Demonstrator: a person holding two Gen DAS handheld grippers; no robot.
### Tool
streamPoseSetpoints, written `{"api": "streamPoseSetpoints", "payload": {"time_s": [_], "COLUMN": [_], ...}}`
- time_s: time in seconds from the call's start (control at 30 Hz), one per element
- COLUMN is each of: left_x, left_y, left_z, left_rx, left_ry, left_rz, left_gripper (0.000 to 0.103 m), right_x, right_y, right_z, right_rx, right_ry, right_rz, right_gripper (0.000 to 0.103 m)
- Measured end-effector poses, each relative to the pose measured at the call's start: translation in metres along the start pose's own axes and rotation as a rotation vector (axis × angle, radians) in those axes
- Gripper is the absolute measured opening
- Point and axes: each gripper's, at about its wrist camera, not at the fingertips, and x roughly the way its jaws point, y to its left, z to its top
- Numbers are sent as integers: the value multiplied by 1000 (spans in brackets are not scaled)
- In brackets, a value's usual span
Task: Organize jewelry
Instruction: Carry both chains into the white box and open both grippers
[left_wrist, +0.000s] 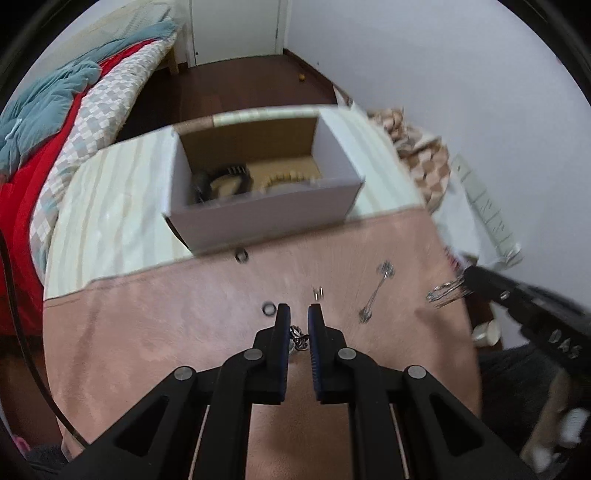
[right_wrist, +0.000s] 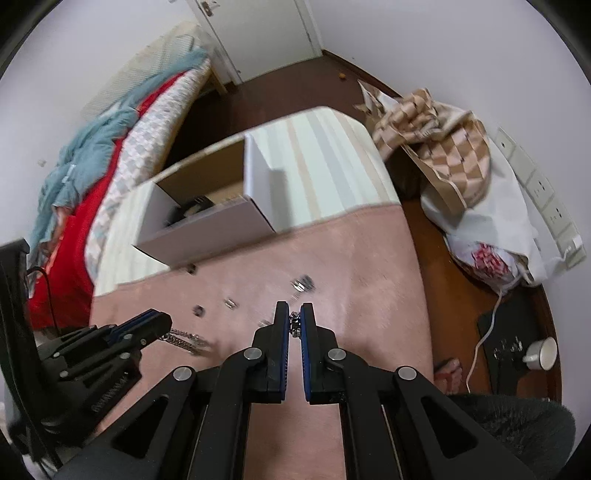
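Observation:
A white cardboard box stands at the back of the pink cloth and holds dark and gold jewelry. My left gripper has its jaws a little apart around a silver chain that lies on the cloth; the right wrist view shows the chain trailing from its fingertips. My right gripper is shut on a small silver piece, held above the cloth; it also shows in the left wrist view with the silver piece. Loose rings and a silver earring lie on the cloth.
The table carries a pink cloth in front and a striped cloth behind. A bed stands to the left. Bags and a cup sit on the floor to the right.

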Motion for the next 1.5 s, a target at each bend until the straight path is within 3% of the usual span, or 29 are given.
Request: {"api": "streamPoseSetpoints", "payload": {"time_s": [0.27,0.43,0.47,0.5,0.57,0.7,0.93,0.97,1.03,1.07,1.17,1.27,1.5], "left_x": [-57,-45,-36,-29,-10,32,84,85,84,84,83,74,30], "left_y": [20,36,39,40,44,50,29,25,17,12,14,27,32], "left_z": [49,45,39,34,19,-7,-24,-26,-28,-28,-27,-26,-16], "left_rx": [-42,-91,-98,-104,-126,-151,-1,25,68,95,68,-6,-31], "left_ry": [-129,-81,-57,-39,-10,65,156,137,116,109,112,90,15], "left_rz": [-59,-115,-123,-126,-134,-115,23,42,62,69,34,-21,-63], "left_gripper": [0,11,25,51,67,67,65,64,39,13,13,5,5], "right_x": [-25,-29,-28,-26,-19,2,23,24,26,27,30,30,12], "right_y": [40,50,48,45,37,16,-12,-14,-17,-17,-17,-13,-2], "right_z": [52,71,70,67,55,25,-8,-11,-14,-14,-15,-14,-2], "right_rx": [-59,-78,-75,-71,-55,-11,43,45,50,50,52,52,37], "right_ry": [-74,-101,-99,-94,-73,-18,43,46,51,53,59,58,18], "right_rz": [94,95,95,91,82,56,31,25,21,19,19,30,64], "right_gripper": [6,6,6,6,6,6,6,6,6,6,6,6,6]}}
